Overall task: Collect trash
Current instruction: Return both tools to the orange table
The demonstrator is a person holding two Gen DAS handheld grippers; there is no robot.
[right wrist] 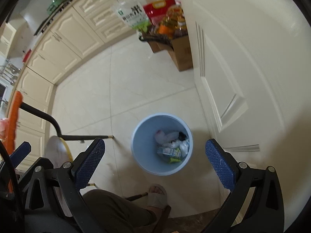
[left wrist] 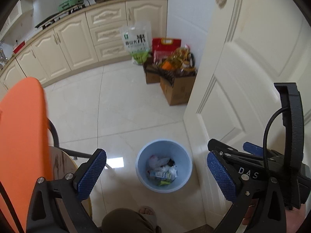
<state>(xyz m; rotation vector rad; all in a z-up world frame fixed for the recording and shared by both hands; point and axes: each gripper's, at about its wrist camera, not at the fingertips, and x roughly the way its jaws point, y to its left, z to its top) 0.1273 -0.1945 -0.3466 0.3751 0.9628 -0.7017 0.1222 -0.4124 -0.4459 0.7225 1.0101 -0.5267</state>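
I am holding both claws, left (left wrist: 153, 176) and right (right wrist: 155, 163), spread empty above the round pale-blue plastic bin (right wrist: 139, 136); next, seeking more trash.

trash (right wrist: 173, 145) lies in the bin (right wrist: 140, 136), seemingly just beside the door (right wrist: 243, 77).

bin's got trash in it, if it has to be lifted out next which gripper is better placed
Right, narrowly. In its own view the open right gripper frames the bin squarely between its pads. The left gripper is also open and empty, with a chair close at its left.
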